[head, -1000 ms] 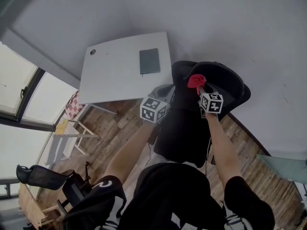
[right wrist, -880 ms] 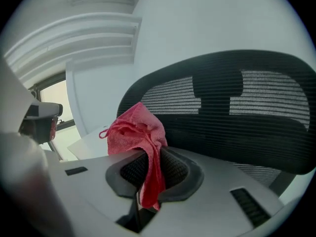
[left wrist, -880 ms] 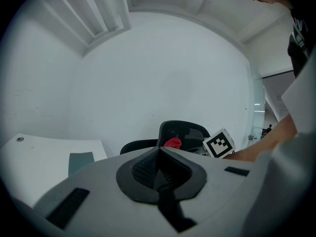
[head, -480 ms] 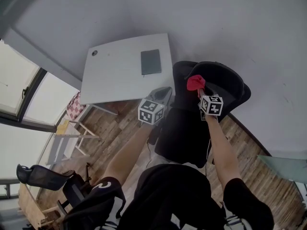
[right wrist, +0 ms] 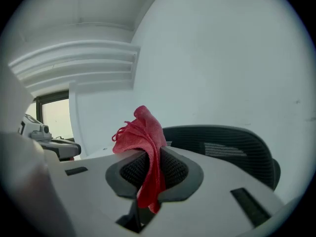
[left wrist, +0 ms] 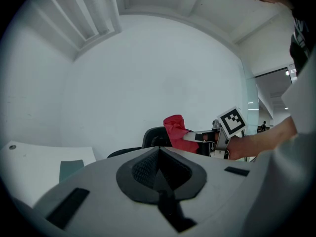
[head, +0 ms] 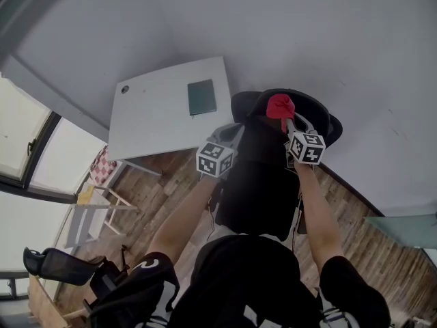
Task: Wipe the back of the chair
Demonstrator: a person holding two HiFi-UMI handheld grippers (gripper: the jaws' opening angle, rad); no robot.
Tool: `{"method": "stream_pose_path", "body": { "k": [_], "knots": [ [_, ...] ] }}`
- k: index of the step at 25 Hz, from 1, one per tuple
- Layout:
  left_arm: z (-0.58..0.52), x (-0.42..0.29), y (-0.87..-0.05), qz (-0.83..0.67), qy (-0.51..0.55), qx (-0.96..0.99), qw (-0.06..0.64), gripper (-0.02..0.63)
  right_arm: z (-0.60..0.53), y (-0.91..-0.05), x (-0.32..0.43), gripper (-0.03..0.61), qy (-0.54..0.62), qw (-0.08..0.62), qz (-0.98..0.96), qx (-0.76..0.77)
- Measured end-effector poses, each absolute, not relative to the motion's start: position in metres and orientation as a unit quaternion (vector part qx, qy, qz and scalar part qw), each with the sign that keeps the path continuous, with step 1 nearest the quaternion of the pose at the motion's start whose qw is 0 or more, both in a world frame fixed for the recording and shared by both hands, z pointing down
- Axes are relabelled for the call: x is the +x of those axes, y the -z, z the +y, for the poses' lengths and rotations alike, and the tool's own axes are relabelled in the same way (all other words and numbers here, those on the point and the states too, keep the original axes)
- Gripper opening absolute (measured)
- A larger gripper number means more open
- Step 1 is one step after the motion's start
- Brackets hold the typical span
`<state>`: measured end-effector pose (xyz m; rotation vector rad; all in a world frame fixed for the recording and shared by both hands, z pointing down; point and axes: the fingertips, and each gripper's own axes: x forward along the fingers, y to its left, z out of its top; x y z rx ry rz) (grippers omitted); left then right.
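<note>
The right hand-held gripper [right wrist: 150, 171] clamps the red cloth [right wrist: 142, 132] at the top edge of the chair [head: 263, 183] back, upper centre of the head view. The left hand-held gripper [left wrist: 158, 168] is clenched on nothing. Wiping seems barely started; the lower back looks left to do.

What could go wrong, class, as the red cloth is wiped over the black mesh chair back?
1. The red cloth is only pinched in the right gripper; dragging it over the black mesh chair back might pull it free.
2. The left gripper is shut on nothing, so the chair may swivel.
</note>
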<state>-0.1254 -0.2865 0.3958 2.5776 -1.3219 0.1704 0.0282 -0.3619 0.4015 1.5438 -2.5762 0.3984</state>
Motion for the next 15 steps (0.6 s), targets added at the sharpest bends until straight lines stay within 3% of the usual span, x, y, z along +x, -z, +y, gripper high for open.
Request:
{"method": "stream_pose_path", "body": {
  "k": [15],
  "knots": [
    [-0.29,-0.089,-0.39,-0.424,-0.067,0.896,0.114,0.025,-0.39,-0.421,0.062,0.067,-0.162,0.068,-0.819,0.546]
  ]
}}
